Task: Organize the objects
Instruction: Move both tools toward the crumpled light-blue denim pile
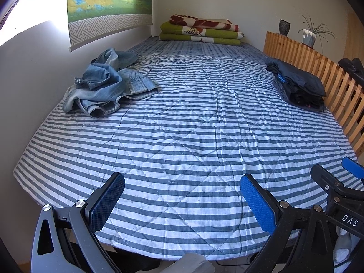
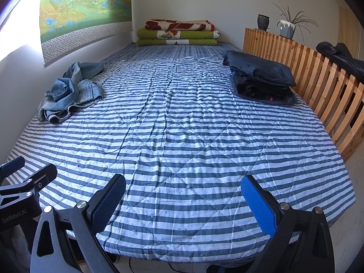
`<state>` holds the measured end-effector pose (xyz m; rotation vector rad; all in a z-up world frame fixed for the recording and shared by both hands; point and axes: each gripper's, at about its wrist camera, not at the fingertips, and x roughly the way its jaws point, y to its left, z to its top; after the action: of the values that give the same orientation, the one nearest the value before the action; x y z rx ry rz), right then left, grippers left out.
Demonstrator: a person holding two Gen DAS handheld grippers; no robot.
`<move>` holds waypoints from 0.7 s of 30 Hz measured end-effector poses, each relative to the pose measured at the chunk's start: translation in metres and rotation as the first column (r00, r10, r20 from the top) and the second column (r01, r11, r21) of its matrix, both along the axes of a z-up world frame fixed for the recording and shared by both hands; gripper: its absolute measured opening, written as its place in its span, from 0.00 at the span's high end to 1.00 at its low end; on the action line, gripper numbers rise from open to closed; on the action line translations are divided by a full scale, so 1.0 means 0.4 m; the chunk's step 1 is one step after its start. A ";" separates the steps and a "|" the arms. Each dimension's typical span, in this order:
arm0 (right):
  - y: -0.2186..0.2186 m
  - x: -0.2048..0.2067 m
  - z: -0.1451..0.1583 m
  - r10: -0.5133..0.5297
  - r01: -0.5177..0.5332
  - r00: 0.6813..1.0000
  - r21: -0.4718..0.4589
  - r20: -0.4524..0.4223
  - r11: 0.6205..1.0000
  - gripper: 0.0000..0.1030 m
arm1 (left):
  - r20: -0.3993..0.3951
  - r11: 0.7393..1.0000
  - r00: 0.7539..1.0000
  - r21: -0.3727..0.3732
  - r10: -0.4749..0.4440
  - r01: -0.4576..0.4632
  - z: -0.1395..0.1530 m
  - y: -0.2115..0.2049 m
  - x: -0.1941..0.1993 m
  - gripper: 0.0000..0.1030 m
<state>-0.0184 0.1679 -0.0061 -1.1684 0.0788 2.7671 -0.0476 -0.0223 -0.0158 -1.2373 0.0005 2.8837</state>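
A crumpled heap of light blue jeans [image 1: 107, 84] lies on the left side of the striped bed [image 1: 182, 141], near the wall; it also shows in the right wrist view [image 2: 70, 93]. A folded stack of dark clothes [image 1: 298, 84] sits on the right side by the wooden rail, also seen in the right wrist view [image 2: 261, 77]. My left gripper [image 1: 182, 202] is open and empty above the bed's near edge. My right gripper [image 2: 182, 202] is open and empty beside it; part of it shows in the left wrist view [image 1: 336, 188].
Folded green and red blankets [image 1: 200, 30] lie at the far end of the bed. A slatted wooden rail [image 1: 318, 72] runs along the right side, with a vase [image 1: 284, 27] and a potted plant [image 1: 310, 36] on it. A scroll painting [image 1: 109, 6] hangs on the left wall.
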 end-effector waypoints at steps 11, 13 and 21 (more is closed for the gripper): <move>-0.087 -0.130 0.040 0.123 -0.124 0.992 -0.053 -0.026 0.991 0.03 | -0.040 0.995 0.994 -0.015 0.103 -0.104 0.023 -0.145 -0.087 0.00; -0.116 -0.163 0.047 0.163 -0.164 0.986 -0.068 -0.023 0.984 0.03 | -0.036 0.993 0.992 -0.013 0.117 -0.118 0.013 -0.183 -0.113 0.00; -0.252 -0.309 0.085 0.288 -0.290 0.957 -0.063 -0.027 0.955 0.03 | -0.047 0.973 0.972 0.005 0.231 -0.231 -0.001 -0.375 -0.232 0.00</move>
<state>-0.1420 0.0670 0.0279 -1.2640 0.0011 3.0499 -0.1403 -0.1724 -0.0161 -1.2469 -0.1539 3.1080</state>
